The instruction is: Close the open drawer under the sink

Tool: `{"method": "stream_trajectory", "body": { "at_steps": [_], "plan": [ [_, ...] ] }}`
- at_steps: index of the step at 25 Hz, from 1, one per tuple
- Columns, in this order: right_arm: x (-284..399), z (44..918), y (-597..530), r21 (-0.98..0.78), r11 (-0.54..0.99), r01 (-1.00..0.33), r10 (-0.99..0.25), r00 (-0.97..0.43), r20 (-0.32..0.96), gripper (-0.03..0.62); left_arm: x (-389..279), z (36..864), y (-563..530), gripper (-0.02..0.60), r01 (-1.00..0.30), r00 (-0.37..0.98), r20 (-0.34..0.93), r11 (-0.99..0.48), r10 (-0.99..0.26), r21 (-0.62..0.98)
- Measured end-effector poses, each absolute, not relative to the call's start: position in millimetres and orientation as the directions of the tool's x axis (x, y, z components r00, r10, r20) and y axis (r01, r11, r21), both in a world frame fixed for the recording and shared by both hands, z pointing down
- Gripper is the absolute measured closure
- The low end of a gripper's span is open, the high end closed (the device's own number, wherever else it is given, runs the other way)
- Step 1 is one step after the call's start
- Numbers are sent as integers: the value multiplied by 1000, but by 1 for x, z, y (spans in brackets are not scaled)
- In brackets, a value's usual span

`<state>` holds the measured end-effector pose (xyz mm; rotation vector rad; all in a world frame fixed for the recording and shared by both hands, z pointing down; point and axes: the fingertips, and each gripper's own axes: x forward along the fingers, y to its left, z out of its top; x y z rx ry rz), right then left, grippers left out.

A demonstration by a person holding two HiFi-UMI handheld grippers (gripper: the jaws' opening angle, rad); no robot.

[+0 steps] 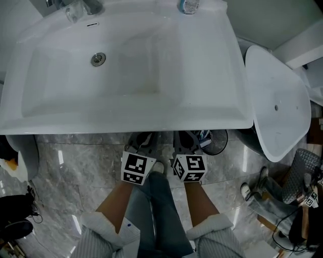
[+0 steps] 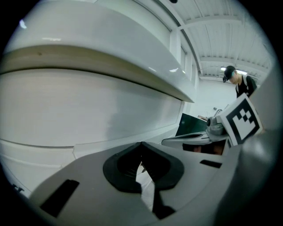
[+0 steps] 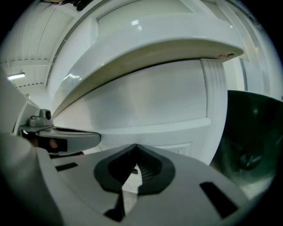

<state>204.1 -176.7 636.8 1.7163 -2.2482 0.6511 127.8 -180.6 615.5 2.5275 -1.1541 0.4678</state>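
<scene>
Nearest the person, the left gripper [image 2: 141, 145] and right gripper [image 3: 135, 145] are held side by side, each with jaws together on nothing. Just ahead, the white drawer [image 3: 146, 101] front is faced; contact cannot be judged. Were the push applied unevenly, the drawer could be skewed, or the tips could be slid up against the sink [image 1: 126, 122] rim.

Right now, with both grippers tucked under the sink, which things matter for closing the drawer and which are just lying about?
For the job: white drawer front; left gripper and right gripper, jaws together, holding nothing; sink above it.
Just lying about: bottle on the sink's back edge; white oval fixture; dark container; a bystander's shoes.
</scene>
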Motion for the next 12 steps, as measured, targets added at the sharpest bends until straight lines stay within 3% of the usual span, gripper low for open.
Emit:
{"method": "stream_trajectory", "body": {
  "at_steps": [12],
  "plan": [
    [202, 596, -149, -201, 194, -960, -850, -267, 454, 585, 130, 578, -159, 566, -764, 632, 406, -617, -660, 188]
  ]
}}
